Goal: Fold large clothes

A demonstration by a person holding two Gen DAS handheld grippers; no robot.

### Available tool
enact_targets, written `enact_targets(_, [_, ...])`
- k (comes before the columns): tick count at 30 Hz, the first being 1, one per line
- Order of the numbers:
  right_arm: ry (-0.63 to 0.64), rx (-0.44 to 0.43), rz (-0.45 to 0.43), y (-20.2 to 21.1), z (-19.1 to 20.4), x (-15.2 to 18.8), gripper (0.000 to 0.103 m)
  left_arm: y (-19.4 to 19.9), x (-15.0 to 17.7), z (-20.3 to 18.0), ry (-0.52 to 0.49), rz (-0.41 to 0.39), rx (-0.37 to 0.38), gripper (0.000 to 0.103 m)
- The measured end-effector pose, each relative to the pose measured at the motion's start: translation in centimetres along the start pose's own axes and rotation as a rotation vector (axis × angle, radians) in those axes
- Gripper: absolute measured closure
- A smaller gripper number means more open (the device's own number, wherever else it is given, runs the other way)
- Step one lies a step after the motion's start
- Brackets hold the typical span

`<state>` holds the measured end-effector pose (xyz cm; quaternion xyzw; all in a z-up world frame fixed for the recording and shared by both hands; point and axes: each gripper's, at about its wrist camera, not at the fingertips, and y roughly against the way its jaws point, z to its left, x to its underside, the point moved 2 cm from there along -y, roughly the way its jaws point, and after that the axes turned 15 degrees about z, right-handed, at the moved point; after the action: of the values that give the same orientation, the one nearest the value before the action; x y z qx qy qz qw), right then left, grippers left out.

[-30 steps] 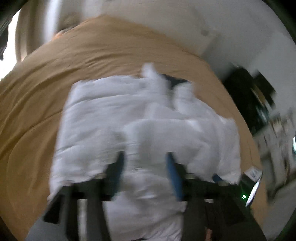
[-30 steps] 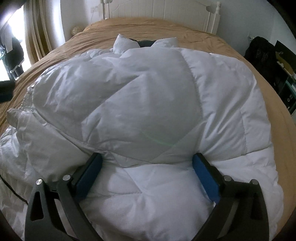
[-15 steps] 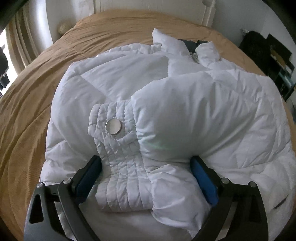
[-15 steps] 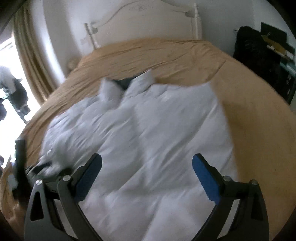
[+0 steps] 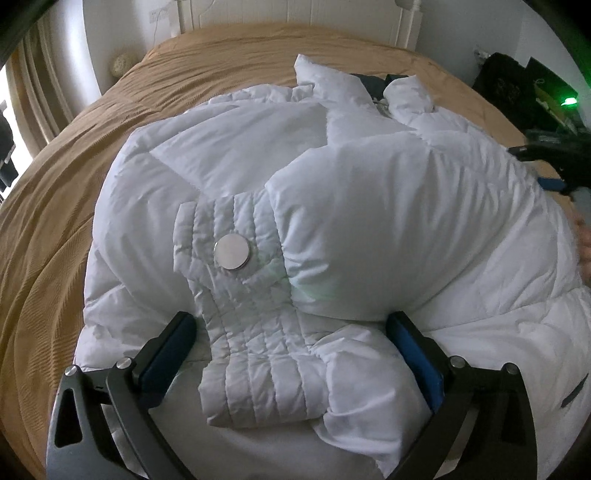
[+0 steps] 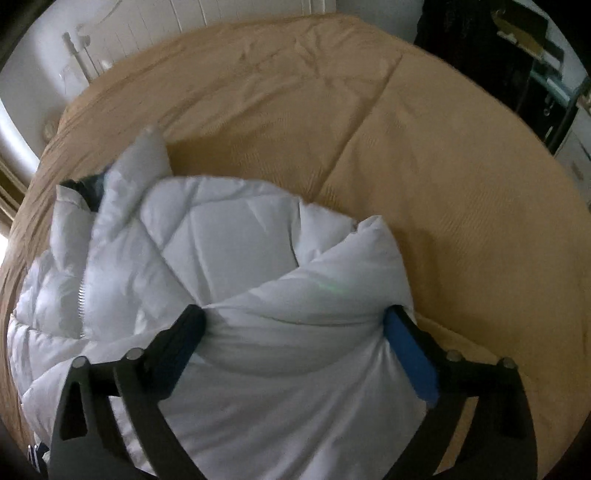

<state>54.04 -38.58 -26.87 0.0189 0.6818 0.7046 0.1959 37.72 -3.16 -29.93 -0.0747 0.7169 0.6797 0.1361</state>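
White puffer jacket (image 5: pixel 369 221) lying on the tan bed cover (image 5: pixel 229 62), collar toward the headboard (image 5: pixel 288 14), one sleeve already folded across the chest so that its quilted cuff (image 5: pixel 255 332) and metal snap (image 5: pixel 232 252) face up. Left gripper (image 5: pixel 291 332) released, its jaws having just opened to full width; the cuff lies between the pads without being pressed. Right gripper (image 6: pixel 295 325) at the jacket's right edge, jaws having just been closing on a thick padded bulge of sleeve or side panel (image 6: pixel 306 295); both pads appear to touch the fabric, though motion blur leaves a firm clench unconfirmed. Risks: the lofty filling may spring the freed sleeve back open; a shallow bite on slippery shell fabric may slip as the right side is drawn over; dragging the bulk may shift the folded cuff and wrinkle the cover beneath
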Motion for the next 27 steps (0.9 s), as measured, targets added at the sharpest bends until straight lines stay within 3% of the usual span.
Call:
enact_targets(1, [0.026,-0.032,-0.027,1.6,0.3,1.3,0.02,0.1,0.1,0.0,0.0,0.0,0.001,0.0])
enact_targets(5, [0.157,-0.091,-0.077,6.1,0.8,8.5,0.02,0.0,0.1,0.1,0.0,0.0,-0.001,0.0])
enact_targets(8, [0.258,-0.043,-0.066,6.3,0.6,14.6,0.02,0.1,0.1,0.1,0.003,-0.001,-0.004,0.0])
enact_targets(10, [0.304,0.035,0.022,3.1,-0.1,17.5,0.019,0.1,0.2,0.1,0.007,0.001,-0.002,0.0])
enact_targets(13, [0.291,-0.01,0.006,1.7,-1.1,18.4,0.018,0.6,0.5,0.1,0.016,0.017,-0.033,0.0])
enact_targets(16, [0.273,-0.044,0.002,3.8,-1.2,18.0,0.018,3.3,1.2,1.6,0.079,0.052,-0.007,0.004])
enact_targets(19, [0.236,-0.06,-0.044,6.8,-3.4,18.8,0.014,8.1,3.5,4.2,0.068,-0.016,0.026,0.003])
enact_targets(21, [0.217,-0.063,-0.039,7.8,-5.0,19.8,0.012,10.3,5.7,5.9,0.051,-0.051,-0.016,0.003])
enact_targets(24, [0.209,-0.103,0.028,7.9,-8.0,21.7,0.01,11.0,9.7,8.8,0.026,-0.022,-0.028,0.003])
enact_targets(27, [0.215,-0.189,0.149,6.9,-9.8,24.4,0.01,9.6,13.6,10.8,0.02,0.073,0.035,0.003])
